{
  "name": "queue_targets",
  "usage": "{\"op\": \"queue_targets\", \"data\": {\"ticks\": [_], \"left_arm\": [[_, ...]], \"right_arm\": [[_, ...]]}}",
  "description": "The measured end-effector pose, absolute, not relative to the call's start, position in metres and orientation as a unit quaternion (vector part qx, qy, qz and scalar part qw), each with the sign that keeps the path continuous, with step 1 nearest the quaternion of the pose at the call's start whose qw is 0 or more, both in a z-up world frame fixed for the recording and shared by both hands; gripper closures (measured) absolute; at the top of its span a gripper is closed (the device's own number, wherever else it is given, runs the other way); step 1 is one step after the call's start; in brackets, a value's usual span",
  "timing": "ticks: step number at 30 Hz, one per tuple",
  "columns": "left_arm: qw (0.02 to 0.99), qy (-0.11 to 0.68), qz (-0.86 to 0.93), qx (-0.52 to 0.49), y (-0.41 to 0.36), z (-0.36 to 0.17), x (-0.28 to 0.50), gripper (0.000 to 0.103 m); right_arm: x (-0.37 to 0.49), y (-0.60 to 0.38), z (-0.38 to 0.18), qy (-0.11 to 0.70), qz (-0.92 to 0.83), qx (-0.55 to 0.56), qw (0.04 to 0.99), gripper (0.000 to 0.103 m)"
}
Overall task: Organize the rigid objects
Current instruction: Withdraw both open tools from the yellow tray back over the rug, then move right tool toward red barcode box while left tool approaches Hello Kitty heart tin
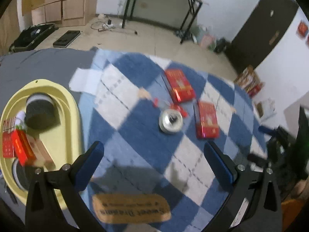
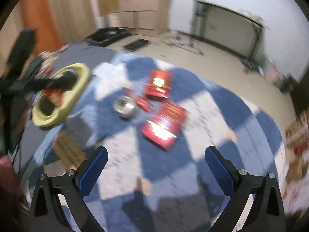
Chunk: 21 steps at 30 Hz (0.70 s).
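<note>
Two flat red boxes lie on the blue and white checked blanket, with a round silver tin and small red pieces beside them. A yellow oval tub at the left holds a dark round container, small red boxes and a brown box. My left gripper hangs open above the blanket, nothing between its blue pads. In the blurred right wrist view, my right gripper is open and empty too, short of the nearer red box, the tin and the tub.
A tan label is sewn on the blanket near my left gripper. The other gripper's dark frame shows at the right edge. Beyond the bed lie a bare floor, a black folding table, wooden cabinets and black cases.
</note>
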<state>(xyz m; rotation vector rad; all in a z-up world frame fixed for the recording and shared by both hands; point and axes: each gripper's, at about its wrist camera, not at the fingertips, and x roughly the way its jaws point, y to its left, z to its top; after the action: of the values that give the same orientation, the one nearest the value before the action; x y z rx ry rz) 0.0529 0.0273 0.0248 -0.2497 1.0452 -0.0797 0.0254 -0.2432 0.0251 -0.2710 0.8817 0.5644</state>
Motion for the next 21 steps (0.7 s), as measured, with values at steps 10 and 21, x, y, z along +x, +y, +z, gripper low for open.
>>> {"op": "queue_targets", "data": {"ticks": [10, 21], "left_arm": [[0.876, 0.482, 0.008, 0.015, -0.016, 0.019, 0.031, 0.0], [0.882, 0.468, 0.006, -0.056, 0.0, 0.015, 0.022, 0.0]], "right_arm": [[0.04, -0.288, 0.007, 0.473, 0.231, 0.055, 0.848, 0.0], [0.037, -0.309, -0.005, 0.498, 0.203, 0.028, 0.842, 0.0]]}}
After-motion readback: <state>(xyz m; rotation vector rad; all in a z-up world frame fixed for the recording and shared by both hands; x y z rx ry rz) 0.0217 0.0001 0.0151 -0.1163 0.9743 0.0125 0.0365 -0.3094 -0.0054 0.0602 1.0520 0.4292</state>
